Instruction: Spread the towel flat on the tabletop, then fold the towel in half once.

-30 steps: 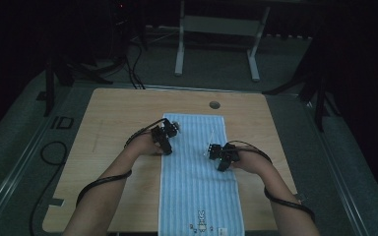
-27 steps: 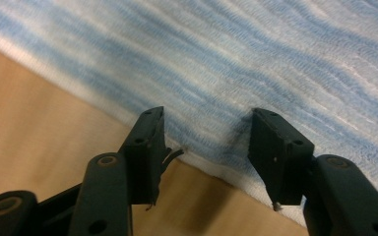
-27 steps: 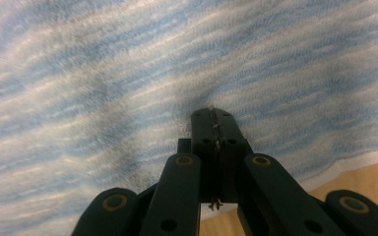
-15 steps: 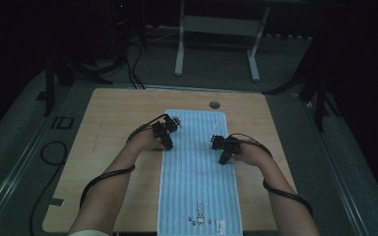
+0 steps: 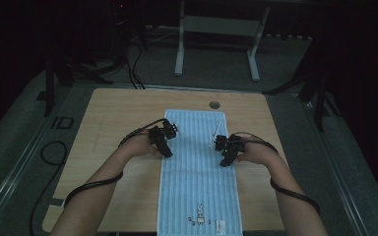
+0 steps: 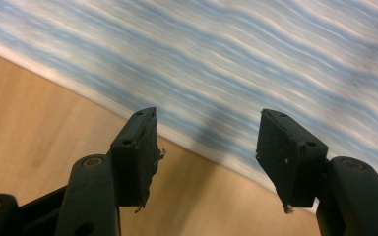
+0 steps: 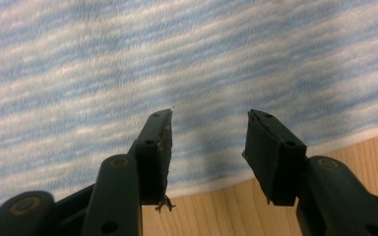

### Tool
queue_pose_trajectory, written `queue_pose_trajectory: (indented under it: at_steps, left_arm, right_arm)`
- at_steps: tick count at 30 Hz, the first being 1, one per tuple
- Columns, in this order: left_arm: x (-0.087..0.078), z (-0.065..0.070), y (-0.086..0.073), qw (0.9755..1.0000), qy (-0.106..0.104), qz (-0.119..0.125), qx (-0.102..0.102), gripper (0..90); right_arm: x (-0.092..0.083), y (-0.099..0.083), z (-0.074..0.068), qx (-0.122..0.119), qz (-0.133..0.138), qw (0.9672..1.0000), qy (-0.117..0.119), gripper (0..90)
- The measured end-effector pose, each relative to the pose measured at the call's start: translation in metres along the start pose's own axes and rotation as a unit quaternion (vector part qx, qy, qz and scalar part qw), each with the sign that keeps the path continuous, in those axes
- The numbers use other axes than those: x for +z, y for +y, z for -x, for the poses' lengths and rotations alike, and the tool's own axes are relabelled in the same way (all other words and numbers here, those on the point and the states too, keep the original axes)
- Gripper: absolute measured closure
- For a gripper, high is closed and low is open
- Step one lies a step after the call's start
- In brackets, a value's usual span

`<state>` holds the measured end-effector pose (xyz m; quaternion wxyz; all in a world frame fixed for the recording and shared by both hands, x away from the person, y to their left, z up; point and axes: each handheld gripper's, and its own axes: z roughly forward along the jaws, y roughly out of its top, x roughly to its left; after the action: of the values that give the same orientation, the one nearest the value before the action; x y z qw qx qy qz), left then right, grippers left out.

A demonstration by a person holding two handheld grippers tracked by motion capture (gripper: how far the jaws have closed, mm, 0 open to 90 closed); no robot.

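A blue-and-white striped towel (image 5: pixel 197 177) lies flat along the middle of the wooden table (image 5: pixel 118 113). My left gripper (image 5: pixel 166 147) hovers at the towel's left edge. In the left gripper view the left gripper (image 6: pixel 206 132) is open over the towel (image 6: pixel 251 59) hem, and nothing sits between its pads. My right gripper (image 5: pixel 225 160) is at the towel's right edge. The right gripper (image 7: pixel 209 132) stands open above the towel (image 7: pixel 177 64), also with nothing between its pads. Both pairs of jaws have just been opening.
A small printed motif and a label (image 5: pixel 200 221) mark the towel's near end. A round cable hole (image 5: pixel 214 104) sits in the tabletop just past the far end. A metal stand (image 5: pixel 216 44) and cables are on the dark floor behind.
The towel's far end lies slightly farther up the table than a second ago. Both hands have shifted a little along its edges.
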<state>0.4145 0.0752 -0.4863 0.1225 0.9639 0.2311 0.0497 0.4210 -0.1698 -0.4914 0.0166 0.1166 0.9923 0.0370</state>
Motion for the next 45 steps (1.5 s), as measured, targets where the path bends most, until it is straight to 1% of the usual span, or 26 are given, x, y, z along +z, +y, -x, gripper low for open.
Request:
queue_pose_trajectory:
  at_steps: [2, 5, 6, 7, 8, 9, 10, 11, 13, 14, 15, 16, 18, 19, 20, 21, 23, 24, 28, 31, 33, 35, 37, 39, 42, 45]
  left_arm:
    - [0.0, 0.002, -0.001, 1.0, 0.0, 0.0, 0.003, 40.5]
    - [-0.002, 0.012, -0.006, 0.9999, 0.004, -0.005, 0.016, 40.5]
    - [-0.002, 0.015, -0.008, 0.9999, -0.003, 0.001, 0.017, 40.5]
    - [-0.002, 0.02, -0.01, 0.9997, -0.012, 0.008, 0.018, 40.6]
    - [0.0, 0.024, -0.012, 0.9995, -0.018, 0.005, 0.025, 40.8]
    - [0.002, 0.029, -0.013, 0.9993, -0.017, -0.001, 0.034, 40.8]
    - [0.005, 0.034, -0.015, 0.999, -0.021, -0.007, 0.04, 40.8]
    - [0.006, 0.036, -0.015, 0.9987, -0.025, -0.009, 0.043, 41.2]
    - [0.011, 0.041, -0.016, 0.9983, -0.025, -0.016, 0.051, 42.0]
    - [0.013, 0.043, -0.016, 0.9977, -0.031, -0.022, 0.055, 43.3]
    - [0.015, 0.044, -0.016, 0.9973, -0.033, -0.024, 0.061, 47.0]
    - [0.017, 0.046, -0.016, 0.9971, -0.031, -0.025, 0.064, 48.0]
    - [0.02, 0.047, -0.016, 0.997, -0.031, -0.023, 0.067, 59.2]
    - [0.023, 0.048, -0.016, 0.9971, -0.029, -0.026, 0.066, 59.6]
    - [0.025, 0.049, -0.016, 0.9967, -0.03, -0.031, 0.069, 63.9]
    - [0.027, 0.051, -0.017, 0.9966, -0.03, -0.028, 0.072, 66.1]
    - [0.026, 0.051, -0.017, 0.9966, -0.033, -0.028, 0.07, 68.4]
    - [0.026, 0.052, -0.018, 0.9964, -0.031, -0.029, 0.073, 70.2]
    - [0.025, 0.058, -0.021, 0.9966, -0.029, -0.031, 0.071, 71.3]
    - [0.024, 0.061, -0.026, 0.9977, -0.031, -0.021, 0.056, 71.3]
    - [0.023, 0.064, -0.03, 0.9979, -0.032, -0.016, 0.054, 71.1]
    - [0.022, 0.067, -0.033, 0.9976, -0.032, -0.016, 0.06, 71.1]
    - [0.021, 0.072, -0.035, 0.9968, -0.034, -0.025, 0.068, 71.1]
    - [0.02, 0.076, -0.036, 0.9958, -0.038, -0.03, 0.078, 75.5]
    - [0.019, 0.082, -0.036, 0.9949, -0.037, -0.041, 0.084, 75.5]
    - [0.018, 0.087, -0.038, 0.9944, -0.036, -0.043, 0.089, 75.2]
  right_arm:
    - [0.0, -0.003, -0.002, -0.003, -0.007, 1.0, 0.001, 52.2]
    - [-0.001, -0.008, -0.008, -0.004, -0.018, 0.9998, -0.002, 54.2]
    - [-0.002, -0.01, -0.011, -0.006, -0.016, 0.9999, -0.001, 55.7]
    - [-0.003, -0.013, -0.015, -0.009, -0.015, 0.9999, 0.0, 61.4]
    - [-0.004, -0.016, -0.019, -0.014, -0.011, 0.9998, 0.002, 62.4]
    - [-0.004, -0.019, -0.023, -0.016, -0.01, 0.9998, 0.007, 67.0]
    - [-0.003, -0.021, -0.026, -0.018, -0.016, 0.9997, 0.008, 73.5]
    - [-0.001, -0.024, -0.031, -0.023, -0.024, 0.9994, 0.005, 74.4]
    - [0.002, -0.025, -0.034, -0.023, -0.038, 0.9989, 0.012, 81.9]
    - [0.004, -0.026, -0.035, -0.026, -0.043, 0.9986, 0.015, 84.2]
    - [0.006, -0.027, -0.037, -0.029, -0.044, 0.9985, 0.015, 87.5]
    - [0.007, -0.027, -0.037, -0.027, -0.043, 0.9986, 0.017, 89.8]
    - [0.009, -0.027, -0.038, -0.027, -0.034, 0.999, 0.013, 89.9]
    - [0.011, -0.027, -0.038, -0.025, -0.031, 0.9991, 0.015, 90.0]
    - [0.013, -0.027, -0.04, -0.029, -0.031, 0.999, 0.016, 90.0]
    - [0.015, -0.027, -0.041, -0.03, -0.031, 0.999, 0.014, 90.0]
    - [0.021, -0.027, -0.043, -0.033, -0.043, 0.9984, 0.017, 90.0]
    - [0.02, -0.028, -0.044, -0.031, -0.039, 0.9986, 0.017, 90.0]
    - [0.021, -0.029, -0.049, -0.029, -0.034, 0.9989, 0.012, 90.0]
    - [0.021, -0.03, -0.054, -0.032, -0.029, 0.999, 0.012, 90.0]
    - [0.02, -0.032, -0.058, -0.034, -0.028, 0.9989, 0.013, 90.0]
    - [0.021, -0.032, -0.062, -0.039, -0.029, 0.9987, 0.018, 90.0]
    - [0.02, -0.032, -0.066, -0.045, -0.033, 0.9983, 0.018, 90.0]
    - [0.02, -0.032, -0.07, -0.05, -0.035, 0.998, 0.016, 90.0]
    - [0.02, -0.031, -0.077, -0.056, -0.039, 0.9975, 0.015, 90.0]
    - [0.02, -0.03, -0.084, -0.065, -0.044, 0.9968, 0.015, 90.0]
